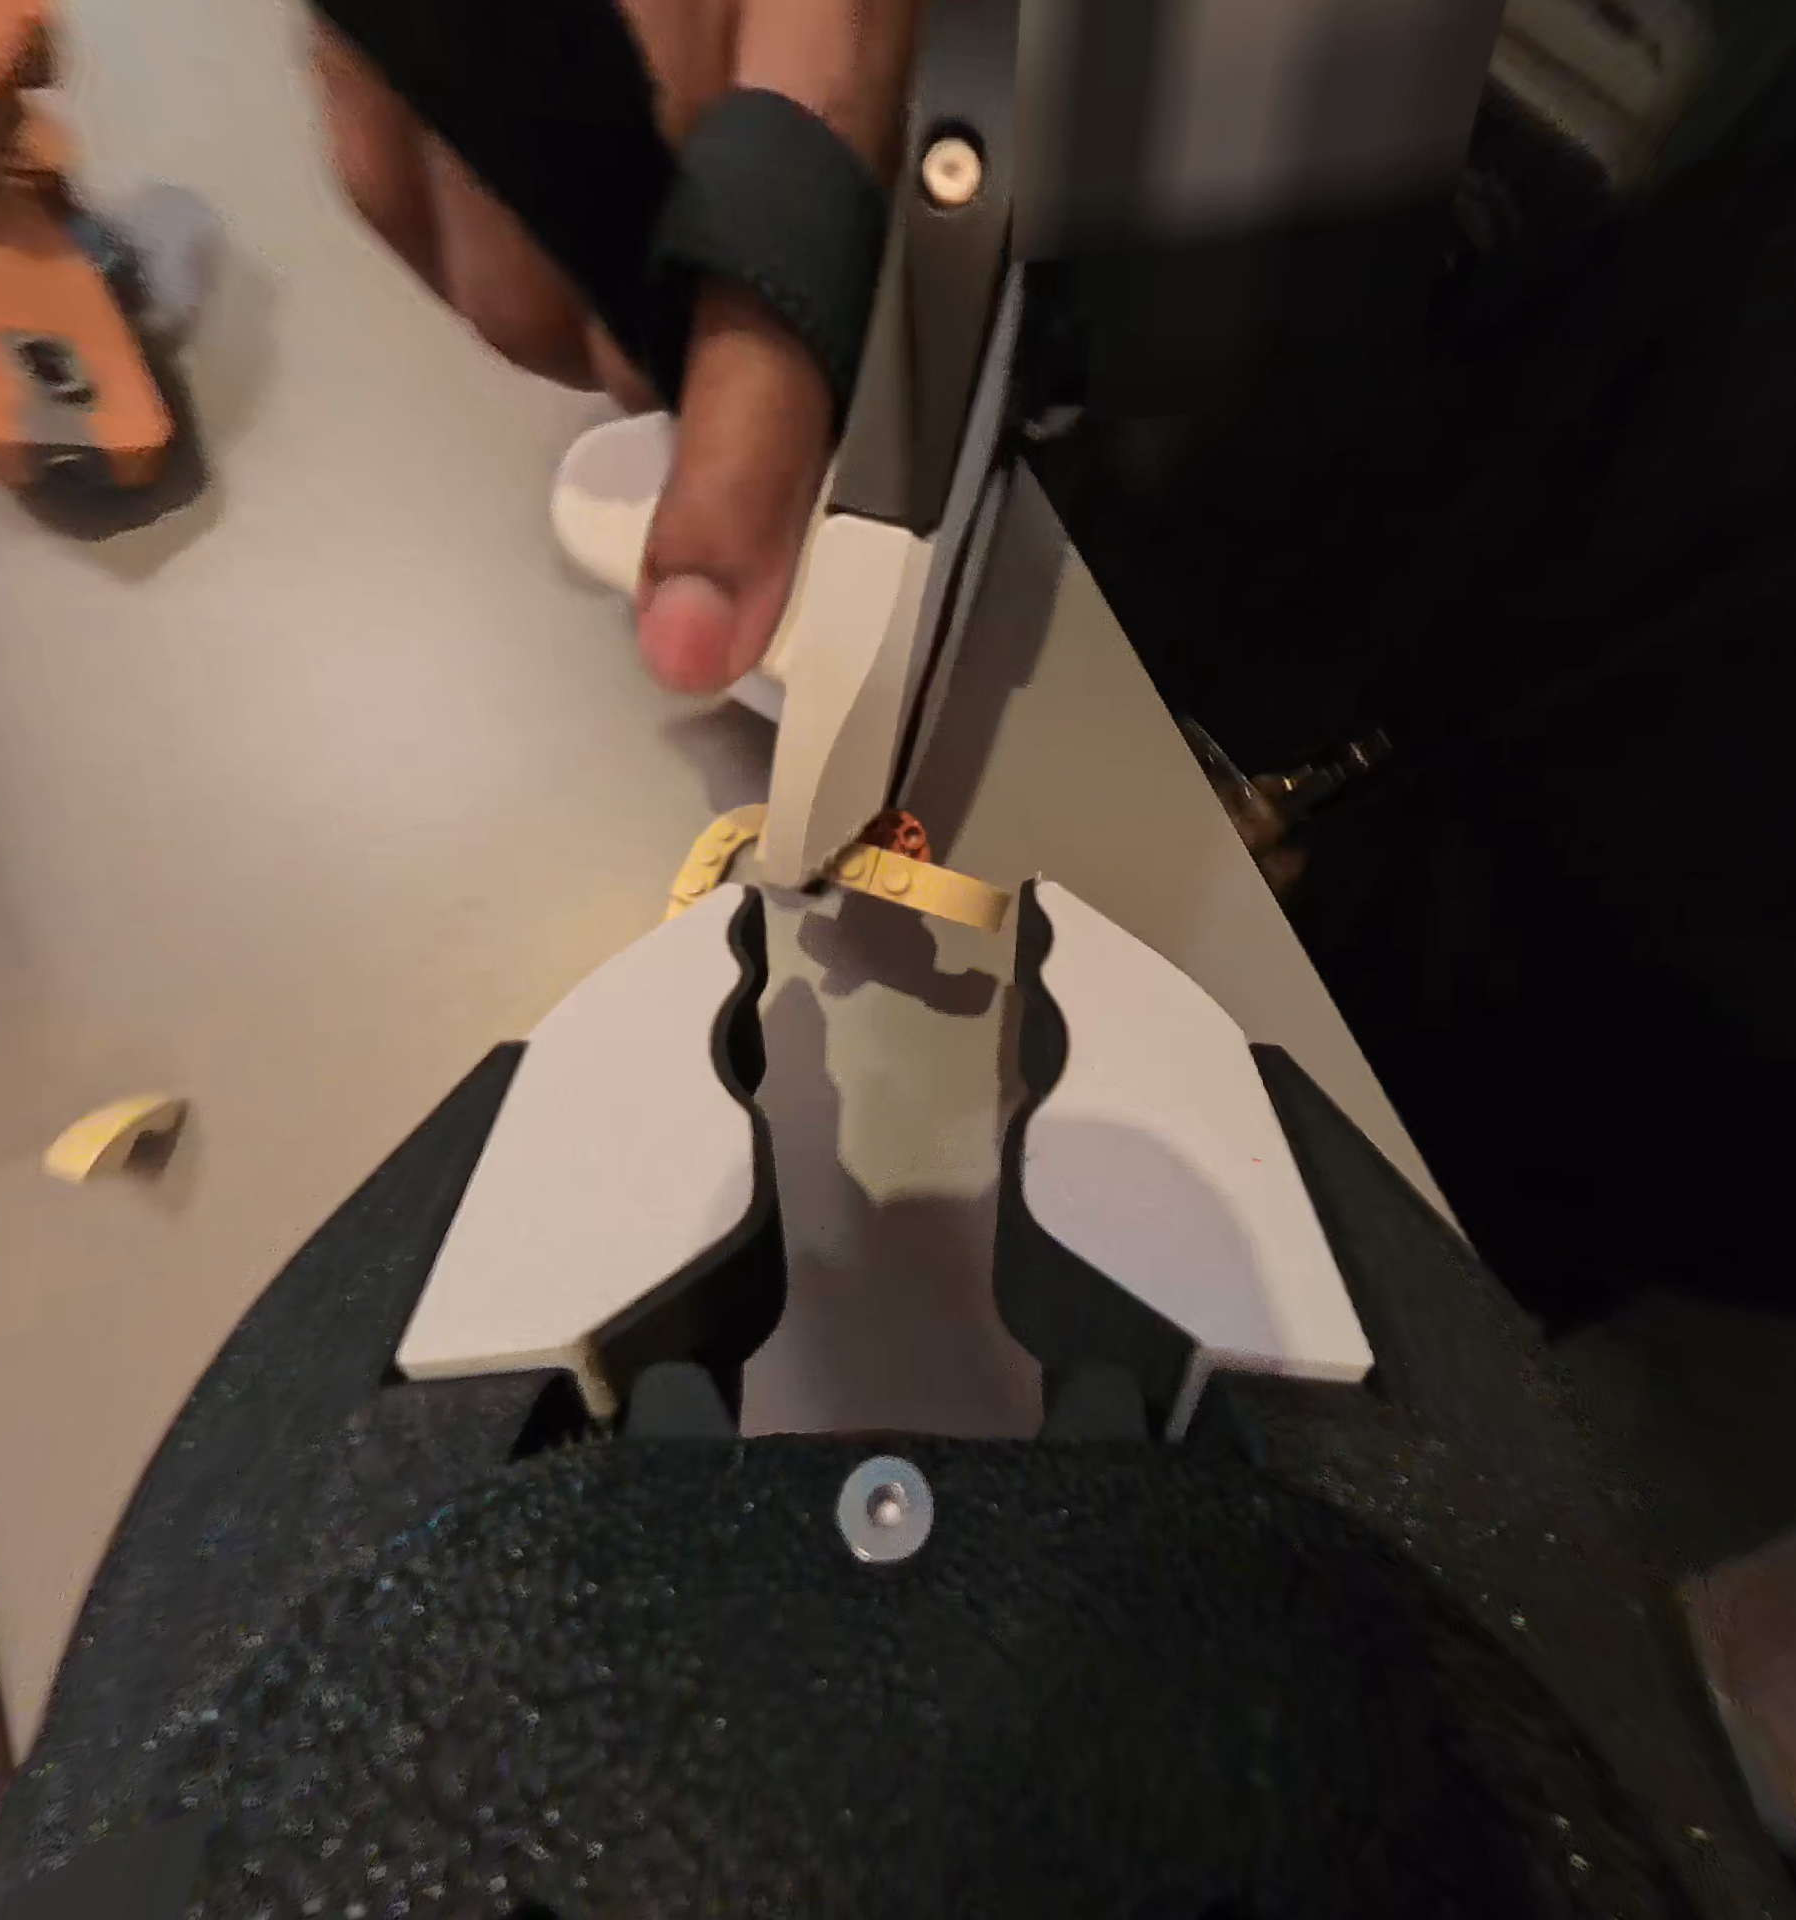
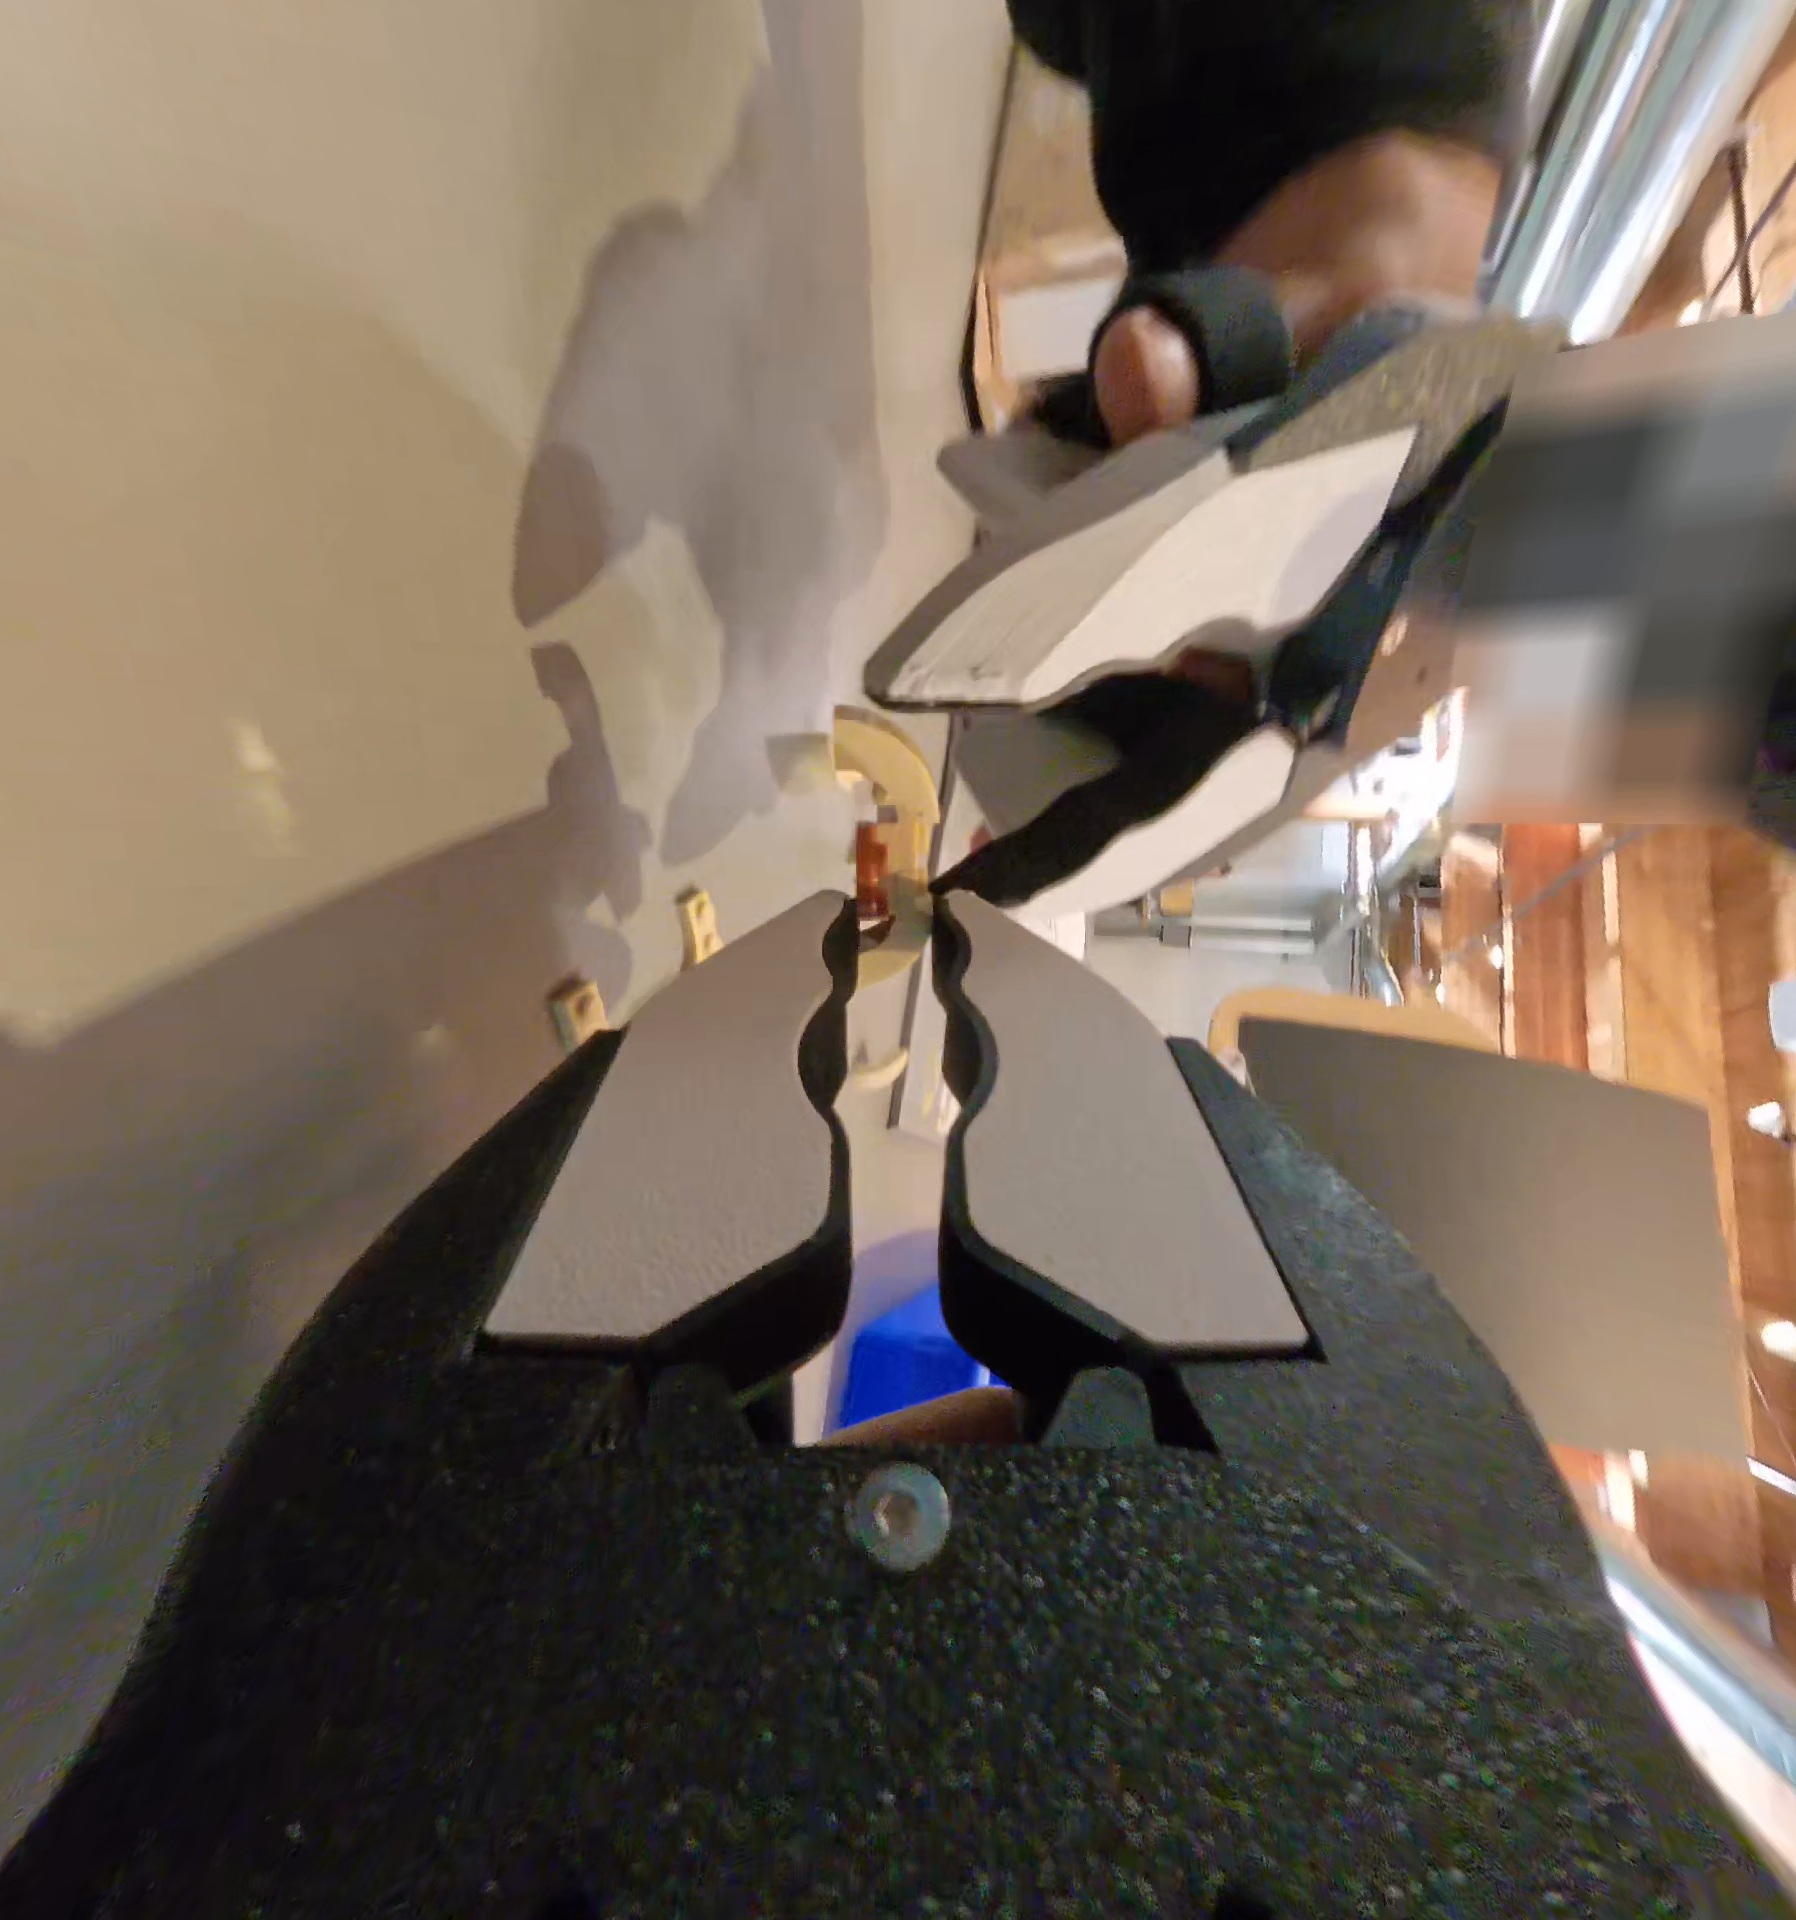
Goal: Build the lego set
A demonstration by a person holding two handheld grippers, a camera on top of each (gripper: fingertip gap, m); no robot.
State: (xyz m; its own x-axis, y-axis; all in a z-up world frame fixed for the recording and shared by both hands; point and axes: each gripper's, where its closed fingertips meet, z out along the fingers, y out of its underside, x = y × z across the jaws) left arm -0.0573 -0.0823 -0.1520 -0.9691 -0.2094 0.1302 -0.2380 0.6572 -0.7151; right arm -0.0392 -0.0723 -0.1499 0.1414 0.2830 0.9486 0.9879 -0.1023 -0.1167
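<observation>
The left gripper [image 1: 889, 894] is nearest the camera, its two pale fingers [image 1: 645, 1091] spread wide over the grey surface [image 1: 302, 779], nothing pressed between them. Just beyond its tips lies a tan curved studded brick assembly [image 1: 935, 883], an arc flat on the surface close to the edge, with a small reddish-brown round piece [image 1: 902, 831] on top.

The right gripper [image 2: 894, 909] comes down on that arc from above, its fingers drawn close and pinching the tan brick [image 2: 909, 914] together with the brown piece [image 2: 870, 868]. A hand [image 1: 728, 520] with a black strap grips its handle.

Farther off on the surface lie a loose tan curved brick [image 1: 115, 1138] and a blurred orange and black object [image 1: 42, 364]. Two small tan bricks [image 2: 696, 914] lie beside the right gripper.
</observation>
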